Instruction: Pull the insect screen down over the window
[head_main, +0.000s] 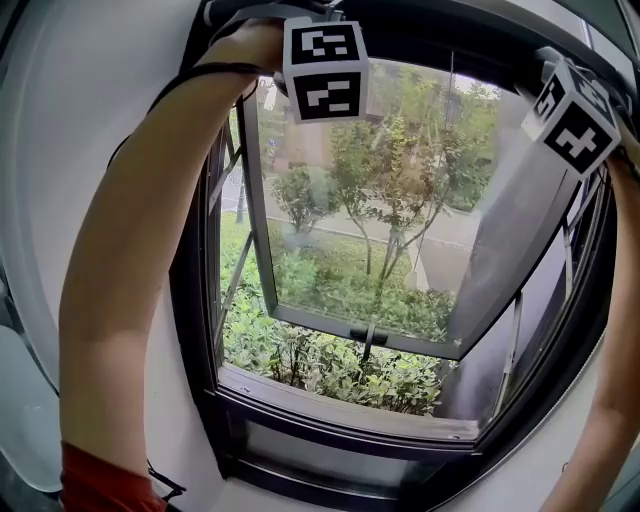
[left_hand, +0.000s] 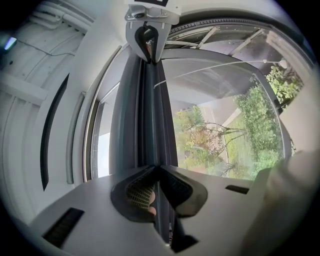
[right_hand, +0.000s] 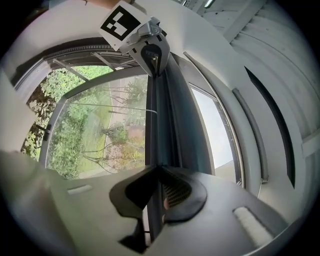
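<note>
Dark-grey window frame (head_main: 195, 300), sash (head_main: 300, 318) swung outward. Likely failure: ends pulled unevenly, so the bar skews and jams in the side tracks, or the thin pinch slips. Insect screen bar (left_hand: 150, 115) is a slim dark strip up at frame top, screen not unrolled. Left gripper (left_hand: 159, 172) and right gripper (right_hand: 159, 172) both clamped on it.

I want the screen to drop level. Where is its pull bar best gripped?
Its thin lip, at two spaced points, from the room side: the pull bar is long and narrow. Left claw and right claw pinch it so.
</note>
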